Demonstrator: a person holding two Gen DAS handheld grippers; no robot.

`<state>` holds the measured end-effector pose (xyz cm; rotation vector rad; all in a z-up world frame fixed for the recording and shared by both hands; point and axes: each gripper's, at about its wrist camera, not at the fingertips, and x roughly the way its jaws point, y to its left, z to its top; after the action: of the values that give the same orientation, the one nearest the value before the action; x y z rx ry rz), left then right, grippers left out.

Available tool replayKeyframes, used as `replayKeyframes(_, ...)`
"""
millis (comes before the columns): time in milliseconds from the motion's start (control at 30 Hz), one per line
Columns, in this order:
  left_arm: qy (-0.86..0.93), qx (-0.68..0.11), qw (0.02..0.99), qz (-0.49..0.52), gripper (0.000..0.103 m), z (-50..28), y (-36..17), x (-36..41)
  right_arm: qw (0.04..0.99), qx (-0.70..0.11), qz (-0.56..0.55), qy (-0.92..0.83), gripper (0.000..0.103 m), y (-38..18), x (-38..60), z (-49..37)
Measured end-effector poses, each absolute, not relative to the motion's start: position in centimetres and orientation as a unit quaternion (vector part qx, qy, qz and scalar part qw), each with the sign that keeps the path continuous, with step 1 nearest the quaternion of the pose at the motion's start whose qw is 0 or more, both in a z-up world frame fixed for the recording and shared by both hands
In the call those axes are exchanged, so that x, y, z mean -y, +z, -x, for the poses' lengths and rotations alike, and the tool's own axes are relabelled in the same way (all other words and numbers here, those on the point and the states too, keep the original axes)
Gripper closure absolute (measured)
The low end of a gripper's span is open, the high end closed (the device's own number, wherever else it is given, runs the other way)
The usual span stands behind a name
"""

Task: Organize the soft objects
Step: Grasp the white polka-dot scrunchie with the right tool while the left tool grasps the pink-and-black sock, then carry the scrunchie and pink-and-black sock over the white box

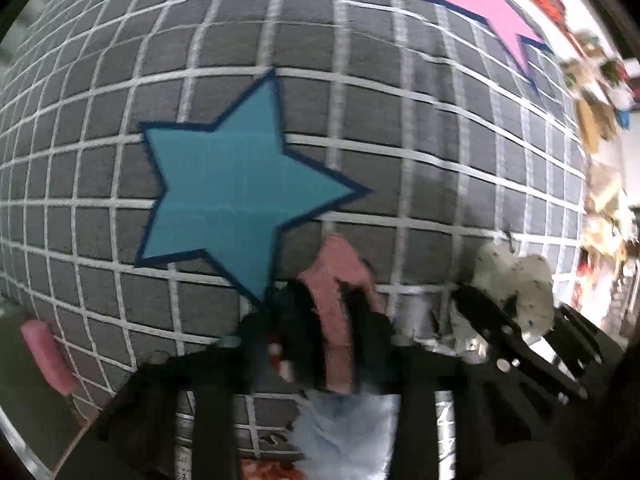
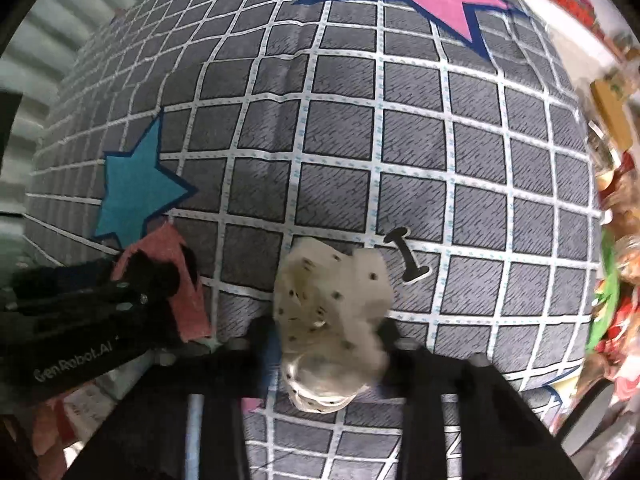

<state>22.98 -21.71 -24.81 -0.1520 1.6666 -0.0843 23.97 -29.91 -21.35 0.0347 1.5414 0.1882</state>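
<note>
Both wrist views looked straight down on a grey bedsheet [image 1: 360, 92] with a white grid, a teal star [image 1: 236, 196] and a pink star [image 1: 488, 12] printed on it.

The left wrist view alone showed a pink roll [image 1: 44, 356] at the sheet's lower left edge. Only the right wrist view showed a small black dumbbell-shaped mark [image 2: 408, 254] on the sheet, just beside the cream cloth, and the "GenRobot.AI" lettering on the other gripper's body.

The left gripper [image 1: 334, 308] was closed on a pink sock [image 1: 340, 280], fabric pinched between its dark fingers, at the teal star's lower point. The right gripper [image 2: 324, 344] was clamped on a cream spotted sock [image 2: 332, 312], bunched up between its fingers. The two grippers sat near each other.

The fingertips were blurred and partly buried in fabric. Clutter along the right edge was too smeared to name. A pale blue patch under the left gripper was unclear.
</note>
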Motion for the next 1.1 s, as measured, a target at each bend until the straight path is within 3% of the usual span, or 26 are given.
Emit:
replayKeyframes(33, -0.041, -0.736, 0.674, 0.059, 0.077, -22.9, -24.5, 22.1, 0.715, -0.694, -0.019, 0.083, 0.075, -21.1, 29.9, -24.1)
replayKeyframes(100, -0.047, -0.73, 0.679, 0.055, 0.08, -22.5, -23.7, 22.4, 0.721, -0.688, -0.023, 0.084, 0.075, -20.3, 30.3, -24.1)
replayKeyframes(500, -0.062, -0.683, 0.727, 0.033, 0.08, -18.2, -14.8, 22.3, 0.733, -0.665, -0.109, 0.091, 0.075, -15.5, 32.6, -21.6)
replayKeyframes(1100, -0.109, -0.651, 0.751, -0.029, 0.08, -9.7, -8.6, 19.0, 0.73, -0.661, -0.124, 0.126, 0.075, -9.4, 31.7, -13.8)
